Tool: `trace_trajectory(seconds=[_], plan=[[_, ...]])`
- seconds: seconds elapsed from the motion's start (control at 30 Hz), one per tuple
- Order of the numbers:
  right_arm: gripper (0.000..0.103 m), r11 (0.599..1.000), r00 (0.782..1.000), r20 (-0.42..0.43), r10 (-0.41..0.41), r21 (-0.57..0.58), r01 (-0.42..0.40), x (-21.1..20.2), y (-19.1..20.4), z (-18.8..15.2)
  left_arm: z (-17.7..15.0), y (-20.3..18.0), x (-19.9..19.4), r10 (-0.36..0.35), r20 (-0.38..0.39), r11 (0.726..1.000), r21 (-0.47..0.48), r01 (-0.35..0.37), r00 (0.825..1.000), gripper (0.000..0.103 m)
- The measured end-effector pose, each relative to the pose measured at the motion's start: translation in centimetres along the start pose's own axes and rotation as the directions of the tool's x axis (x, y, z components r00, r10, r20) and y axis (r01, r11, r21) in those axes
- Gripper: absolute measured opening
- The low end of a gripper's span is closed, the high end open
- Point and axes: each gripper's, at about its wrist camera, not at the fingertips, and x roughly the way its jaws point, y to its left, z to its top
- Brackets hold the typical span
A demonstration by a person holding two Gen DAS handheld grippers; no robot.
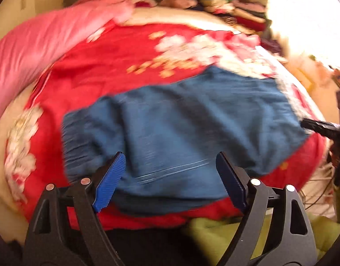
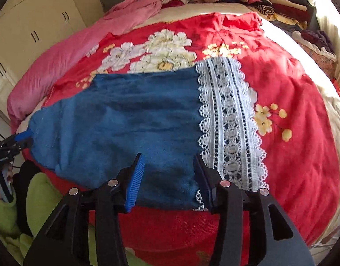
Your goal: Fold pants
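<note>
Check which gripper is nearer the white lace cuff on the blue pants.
Right. The right gripper hangs open beside the lace cuff; the left gripper is at the opposite end of the blue pants.

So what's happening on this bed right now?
A person with a handheld gripper in each hand is folding blue pants with white lace trim on a red floral bedspread. The pants lie flat, apparently folded over. The left gripper and the right gripper are both open above the near edge of the pants, with nothing clamped. Piles of other clothes sit at the far end of the bed.
</note>
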Motion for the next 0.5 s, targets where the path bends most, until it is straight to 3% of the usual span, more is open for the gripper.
trace_trajectory(seconds=[0.23, 0.33, 0.5], plan=[[0.046, 0.999, 0.999, -0.049, 0.021, 0.040, -0.019, 0.7, -1.9, -0.8, -0.5, 3.5, 0.4, -0.064, 0.000, 0.998, -0.028, 0.064, 0.998, 0.070], [0.046, 1.000, 0.999, -0.048, 0.006, 0.025, -0.005, 0.6, -1.4, -0.7, -0.8, 3.0, 0.3, -0.038, 0.001, 0.999, -0.005, 0.038, 0.999, 0.070], [0.048, 0.998, 0.998, 0.043, 0.055, -0.021, -0.055, -1.9, -0.2, -0.5, -0.2, 1.0, -1.9, -0.020, 0.063, 0.999, 0.035, 0.018, 0.998, 0.074]])
